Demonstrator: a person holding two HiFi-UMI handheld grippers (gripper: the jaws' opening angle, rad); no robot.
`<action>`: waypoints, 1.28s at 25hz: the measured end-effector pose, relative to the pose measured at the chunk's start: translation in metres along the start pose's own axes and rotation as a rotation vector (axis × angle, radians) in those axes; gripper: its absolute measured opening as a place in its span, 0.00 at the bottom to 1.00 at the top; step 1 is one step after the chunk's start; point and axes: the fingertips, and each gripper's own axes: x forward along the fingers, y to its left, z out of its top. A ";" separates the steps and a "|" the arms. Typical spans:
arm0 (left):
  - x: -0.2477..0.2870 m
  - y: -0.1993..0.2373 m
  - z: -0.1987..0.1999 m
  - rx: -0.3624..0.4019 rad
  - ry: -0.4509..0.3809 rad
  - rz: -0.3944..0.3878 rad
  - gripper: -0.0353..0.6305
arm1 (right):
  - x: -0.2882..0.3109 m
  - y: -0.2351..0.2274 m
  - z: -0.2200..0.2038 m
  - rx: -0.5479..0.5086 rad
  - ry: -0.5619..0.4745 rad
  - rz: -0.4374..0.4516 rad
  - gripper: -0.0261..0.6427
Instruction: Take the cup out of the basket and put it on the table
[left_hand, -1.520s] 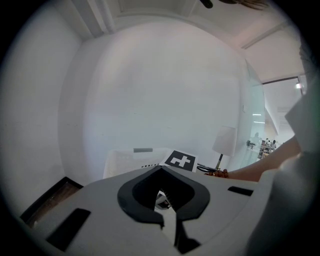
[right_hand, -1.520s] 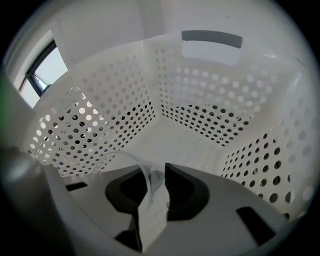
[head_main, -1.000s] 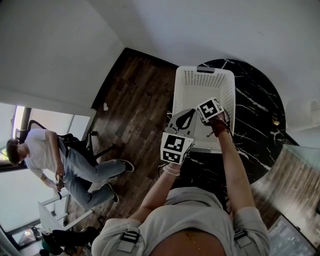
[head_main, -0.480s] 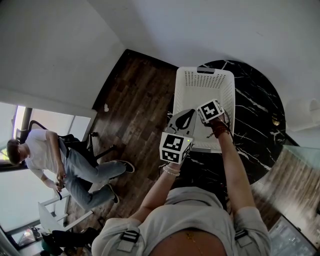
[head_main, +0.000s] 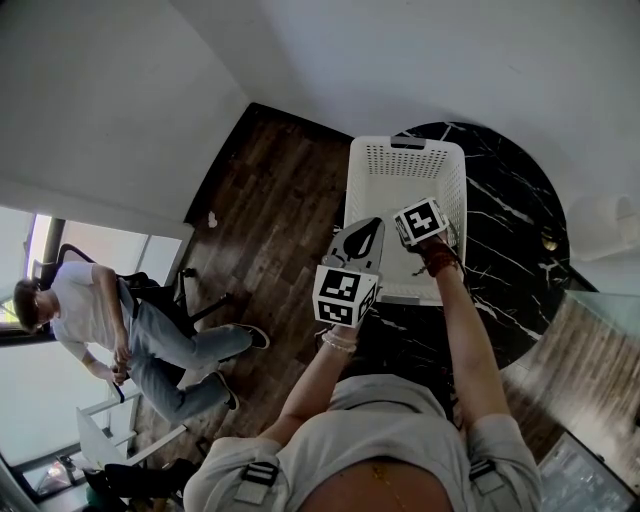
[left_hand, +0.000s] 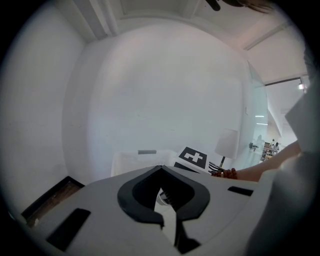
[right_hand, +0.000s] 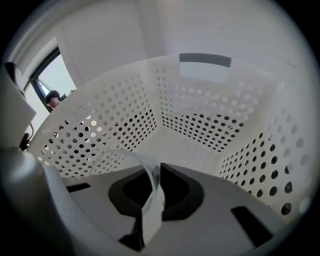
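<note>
One round black marble table (head_main: 510, 230) fills right of my head view, with white perforated laundry basket (head_main: 405, 165) standing on it. My left gripper (left_hand: 160, 172) hovers at basket's near left corner, jaws together, nothing between them. My right gripper (right_hand: 156, 175) reaches inside basket, jaws clamped on wall of clear cup (right_hand: 150, 202). Cup is inside basket, toward left wall.
</note>
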 end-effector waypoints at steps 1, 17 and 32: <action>0.000 0.000 0.000 0.000 0.000 0.002 0.06 | -0.001 -0.005 -0.001 -0.006 0.006 -0.021 0.08; -0.007 -0.001 -0.001 0.002 -0.001 0.010 0.06 | -0.021 -0.005 0.012 0.013 -0.048 -0.017 0.08; -0.010 -0.004 -0.005 -0.001 0.002 0.012 0.06 | -0.051 0.002 0.022 0.020 -0.122 -0.005 0.08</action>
